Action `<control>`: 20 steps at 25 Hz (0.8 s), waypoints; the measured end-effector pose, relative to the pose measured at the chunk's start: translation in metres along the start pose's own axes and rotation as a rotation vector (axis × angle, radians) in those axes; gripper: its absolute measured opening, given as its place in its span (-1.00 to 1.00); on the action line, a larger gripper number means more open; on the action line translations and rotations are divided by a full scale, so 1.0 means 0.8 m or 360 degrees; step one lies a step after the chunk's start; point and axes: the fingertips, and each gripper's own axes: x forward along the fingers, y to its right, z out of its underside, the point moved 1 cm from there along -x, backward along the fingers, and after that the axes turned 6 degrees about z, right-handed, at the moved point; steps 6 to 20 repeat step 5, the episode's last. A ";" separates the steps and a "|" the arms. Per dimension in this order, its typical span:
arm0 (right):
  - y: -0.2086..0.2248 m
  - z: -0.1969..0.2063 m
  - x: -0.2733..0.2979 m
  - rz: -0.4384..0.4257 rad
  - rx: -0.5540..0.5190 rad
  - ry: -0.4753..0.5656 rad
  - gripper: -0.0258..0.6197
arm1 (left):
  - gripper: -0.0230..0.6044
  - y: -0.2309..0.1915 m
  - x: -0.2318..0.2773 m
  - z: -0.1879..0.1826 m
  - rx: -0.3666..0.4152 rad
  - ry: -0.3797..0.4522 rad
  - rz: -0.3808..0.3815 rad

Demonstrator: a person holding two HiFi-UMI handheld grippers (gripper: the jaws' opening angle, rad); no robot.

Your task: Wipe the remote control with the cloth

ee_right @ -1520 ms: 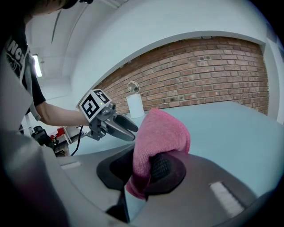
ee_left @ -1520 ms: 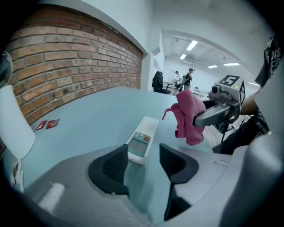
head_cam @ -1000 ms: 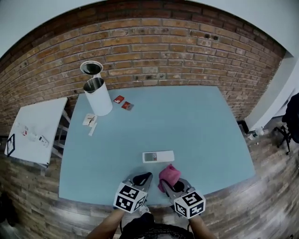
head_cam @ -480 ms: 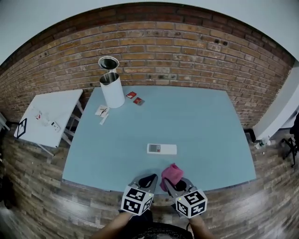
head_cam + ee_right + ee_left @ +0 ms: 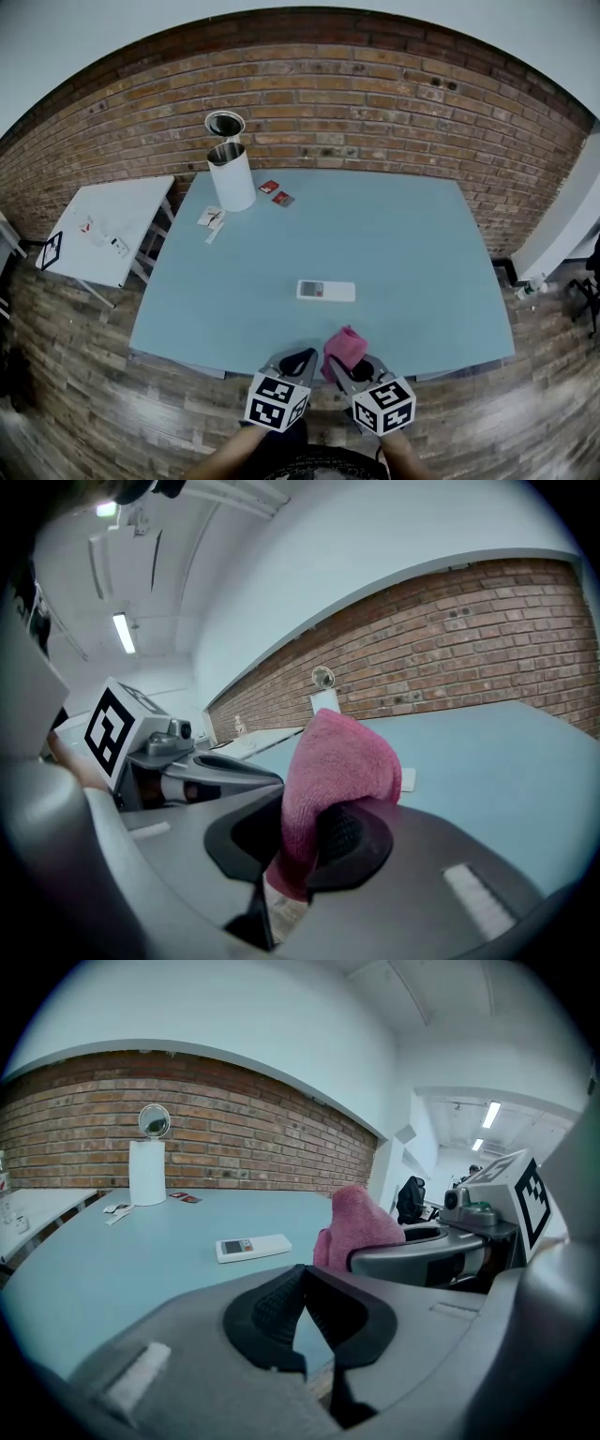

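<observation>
1. Squinting down from the head view, we spot the remote control [image 5: 326, 291] lying flat on the blue counter [image 5: 412, 234], but its buttons are too small to read.
2. Over to the right gripper view: the right gripper [image 5: 305, 841] is clamped on the pink cloth [image 5: 337, 761]. The cloth's lower fold vanishes between the pads, and its top bulges above them.
3. That cloth blocks nearly all of the remote control here; only a white corner peeks out beside it.
4. The left gripper [image 5: 302, 1288] has its jaws pressed together with nothing between them.
5. Our forearms [image 5: 220, 455] are cut off at the bottom of the head view.
6. Both grippers hang side by side at the counter's near edge, just short of the remote control and touching neither it nor each other.
7. Plenty of bare counter opens to the right of the remote control and beyond it.
8. A white canister [image 5: 232, 178] stands at the far left corner, with red packets [image 5: 277, 193] and paper slips [image 5: 212, 218] beside it, too small to identify.
9. A brick wall [image 5: 375, 103] runs along the far edge, and a white side table [image 5: 122, 220] stands off to the left, across a gap.
</observation>
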 end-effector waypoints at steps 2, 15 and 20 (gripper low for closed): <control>-0.002 0.001 0.000 -0.0004 0.0002 0.0001 -0.73 | -0.93 0.001 -0.001 0.002 0.0002 -0.0003 -0.0002; -0.006 0.001 0.000 -0.0012 -0.0002 0.0001 -0.73 | -0.93 0.001 -0.003 0.004 0.0002 -0.0009 -0.0002; -0.006 0.001 0.000 -0.0012 -0.0002 0.0001 -0.73 | -0.93 0.001 -0.003 0.004 0.0002 -0.0009 -0.0002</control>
